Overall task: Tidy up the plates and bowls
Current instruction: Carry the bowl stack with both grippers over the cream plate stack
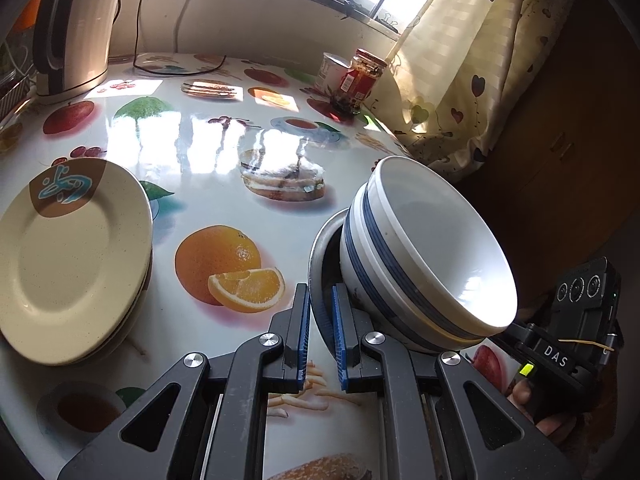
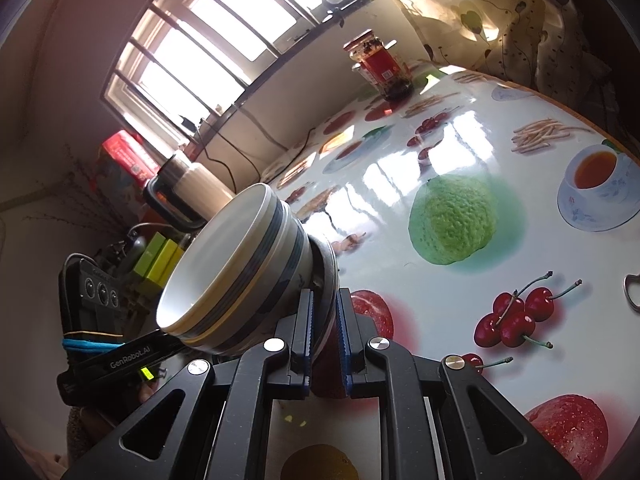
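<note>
A stack of white bowls with blue stripes (image 1: pixel 424 256) sits nested in a grey metal dish (image 1: pixel 320 256), held above the table. My left gripper (image 1: pixel 320 300) is shut on the dish's near rim. In the right wrist view the same bowls (image 2: pixel 236 264) lean left, and my right gripper (image 2: pixel 324 308) is shut on the metal dish's rim (image 2: pixel 330 268). A stack of cream plates (image 1: pixel 68 256) with a blue and brown motif rests on the table to the left of the left gripper.
The round table (image 1: pixel 224 140) has a glossy fruit-print cloth. An electric kettle (image 1: pixel 72 32) stands at the back left, a red-labelled jar (image 1: pixel 362 76) and a white tub (image 1: pixel 332 70) at the back by the curtain (image 1: pixel 460 60). A metal piece (image 2: pixel 632 292) lies at the right edge.
</note>
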